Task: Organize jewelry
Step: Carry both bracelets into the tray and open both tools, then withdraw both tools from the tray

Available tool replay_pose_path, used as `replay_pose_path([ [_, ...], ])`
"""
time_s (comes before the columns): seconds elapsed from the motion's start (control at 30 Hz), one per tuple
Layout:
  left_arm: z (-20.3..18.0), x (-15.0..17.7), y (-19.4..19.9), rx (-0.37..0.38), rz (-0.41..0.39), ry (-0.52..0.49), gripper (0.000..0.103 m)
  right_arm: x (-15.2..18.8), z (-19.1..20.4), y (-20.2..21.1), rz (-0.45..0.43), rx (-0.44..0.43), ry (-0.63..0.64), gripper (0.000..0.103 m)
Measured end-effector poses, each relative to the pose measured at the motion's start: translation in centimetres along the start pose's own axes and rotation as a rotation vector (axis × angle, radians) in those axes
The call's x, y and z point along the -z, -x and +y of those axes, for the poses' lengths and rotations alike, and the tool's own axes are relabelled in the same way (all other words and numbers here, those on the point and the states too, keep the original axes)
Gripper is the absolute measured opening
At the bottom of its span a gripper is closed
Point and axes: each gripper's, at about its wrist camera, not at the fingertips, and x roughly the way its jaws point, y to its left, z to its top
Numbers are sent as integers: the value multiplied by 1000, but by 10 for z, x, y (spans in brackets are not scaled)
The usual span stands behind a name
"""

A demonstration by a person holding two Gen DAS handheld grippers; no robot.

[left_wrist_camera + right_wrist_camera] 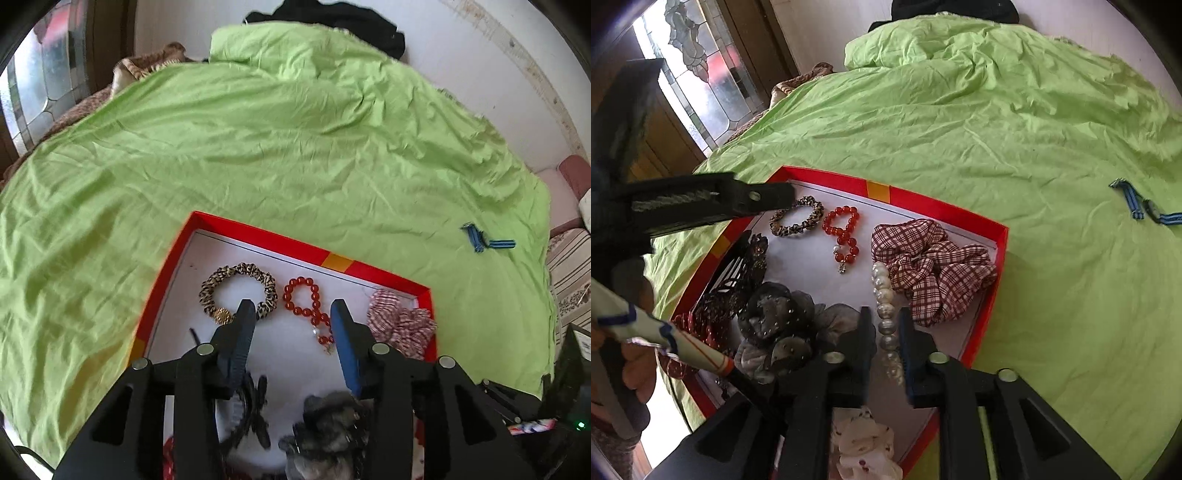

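Note:
A red box (258, 233) (1001, 236) with a white floor lies on the green sheet. It holds a leopard scrunchie (236, 286) (798, 219), a red bead bracelet (306, 295) (844, 229), a plaid scrunchie (400, 321) (931, 262), a grey scrunchie (328, 417) (783, 321), a black hair clip (255, 406) (738, 273) and a pearl strand (884, 295). My left gripper (293, 308) is open above the box floor, between the leopard scrunchie and the red bracelet. My right gripper (884, 314) has its jaws narrowly apart on either side of the pearl strand.
Two blue striped hair clips (484, 240) (1141, 205) lie on the green sheet (258, 147) to the right of the box. A white floral scrunchie (864, 439) sits at the box's near end. A glass door (698, 74) stands at the left; black clothes (332, 22) lie at the far end.

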Motion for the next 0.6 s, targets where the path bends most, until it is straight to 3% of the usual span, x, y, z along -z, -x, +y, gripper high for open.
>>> replay_pose_path([
  [0.07,0,4,12,-4,-16,1,41,2,1,8,-17,7,5,35],
  [0.4,7,45,81,-95,-127,27,47,18,-11,57,-80,19,-31,38],
  [0.6,5,84,119,-228,-234,-5,54,44,-25,81,-85,33,-61,44],
])
